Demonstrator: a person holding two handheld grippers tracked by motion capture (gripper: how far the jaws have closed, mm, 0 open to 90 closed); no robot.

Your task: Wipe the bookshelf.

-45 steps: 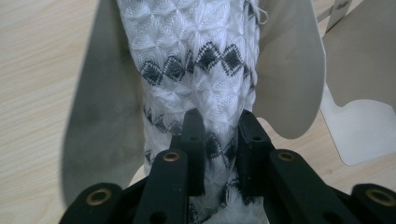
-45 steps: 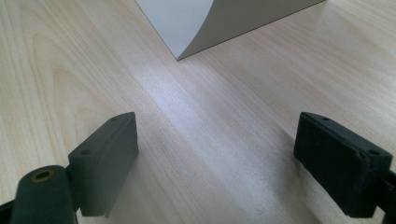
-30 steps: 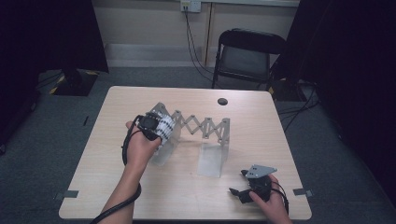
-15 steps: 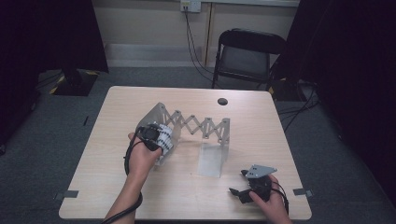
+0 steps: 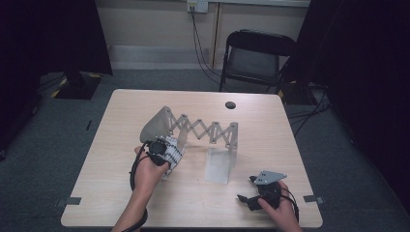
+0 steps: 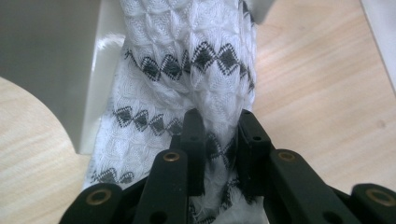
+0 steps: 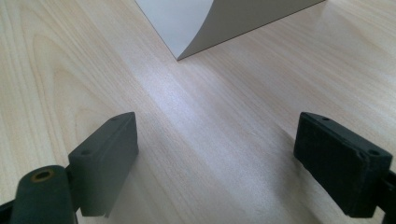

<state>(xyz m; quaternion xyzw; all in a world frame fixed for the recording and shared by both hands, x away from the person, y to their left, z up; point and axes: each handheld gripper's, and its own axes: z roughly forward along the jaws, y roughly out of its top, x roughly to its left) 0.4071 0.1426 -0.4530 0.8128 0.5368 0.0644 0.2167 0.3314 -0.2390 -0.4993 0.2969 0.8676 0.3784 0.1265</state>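
A white knitted sock [image 6: 187, 79] with black diamond bands hangs over the left end of a grey folding rack [image 5: 203, 131] on the wooden table [image 5: 290, 145]. My left gripper [image 6: 219, 154] is shut on the sock's lower part, the fabric bunched between its two black jaws. In the high view the left gripper [image 5: 162, 151] sits just in front of the rack's left panel, with the sock [image 5: 173, 151] beside it. My right gripper [image 7: 217, 158] rests low over bare wood near the table's front right, its jaws wide apart with nothing between them; the high view shows the right gripper [image 5: 254, 200] there too.
The rack's flat grey foot [image 5: 220, 164] stands on the table between the two hands, and its corner [image 7: 196, 23] lies ahead of the right gripper. A small dark disc [image 5: 230, 105] lies near the far edge. A black folding chair [image 5: 256, 60] stands behind the table.
My left hand has come down and toward the table's front, drawing the sock lower along the rack's left end. The right hand has stayed where it was.
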